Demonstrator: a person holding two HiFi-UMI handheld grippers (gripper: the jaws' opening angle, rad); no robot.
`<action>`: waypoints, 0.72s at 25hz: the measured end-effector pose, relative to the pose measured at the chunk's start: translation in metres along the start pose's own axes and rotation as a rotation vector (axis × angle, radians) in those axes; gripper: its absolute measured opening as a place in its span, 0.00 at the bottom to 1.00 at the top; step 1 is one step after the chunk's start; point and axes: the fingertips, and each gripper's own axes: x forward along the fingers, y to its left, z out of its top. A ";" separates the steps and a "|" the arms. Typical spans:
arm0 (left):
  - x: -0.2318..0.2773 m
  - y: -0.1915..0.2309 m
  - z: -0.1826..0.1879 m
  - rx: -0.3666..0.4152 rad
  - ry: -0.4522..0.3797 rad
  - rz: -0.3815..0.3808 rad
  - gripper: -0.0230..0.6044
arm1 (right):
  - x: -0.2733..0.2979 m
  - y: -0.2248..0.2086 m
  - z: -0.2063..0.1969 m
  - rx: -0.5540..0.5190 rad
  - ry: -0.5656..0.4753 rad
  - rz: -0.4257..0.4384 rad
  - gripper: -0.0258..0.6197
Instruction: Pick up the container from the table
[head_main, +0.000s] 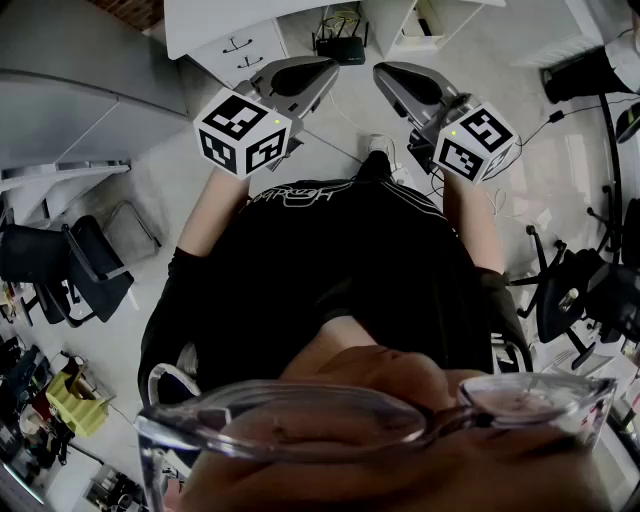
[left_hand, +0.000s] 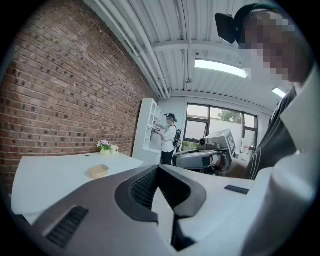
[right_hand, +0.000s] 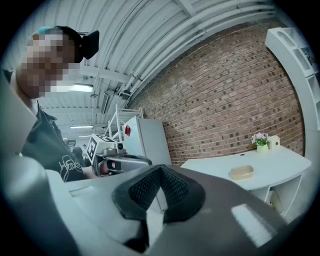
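Observation:
The container (left_hand: 98, 171) is a small beige tray lying on a white table (left_hand: 50, 180), far ahead of both grippers. In the right gripper view the container (right_hand: 241, 172) sits on the same table (right_hand: 282, 161), well off to the right. My left gripper (left_hand: 159, 168) is shut, with nothing between its jaws. My right gripper (right_hand: 160, 168) is shut and empty as well. In the head view the left gripper (head_main: 312, 68) and the right gripper (head_main: 392, 72) are held side by side in front of the person's chest, away from the table.
A small flower pot (left_hand: 105, 146) stands at the table's far end by the brick wall. A person (left_hand: 168, 137) stands at a white shelf unit (left_hand: 149, 131) beyond the table. Office chairs (head_main: 70, 265) stand on the floor to the left, and a white drawer cabinet (head_main: 238, 46) ahead.

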 end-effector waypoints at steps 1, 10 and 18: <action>0.000 -0.001 0.001 0.001 -0.001 -0.003 0.04 | 0.000 0.000 0.002 -0.003 -0.002 0.000 0.04; 0.001 -0.003 0.001 0.000 -0.005 -0.012 0.04 | -0.001 -0.001 0.002 0.010 -0.004 -0.004 0.04; 0.010 -0.003 0.000 -0.018 0.001 -0.027 0.04 | -0.006 -0.015 -0.001 0.050 -0.008 -0.041 0.04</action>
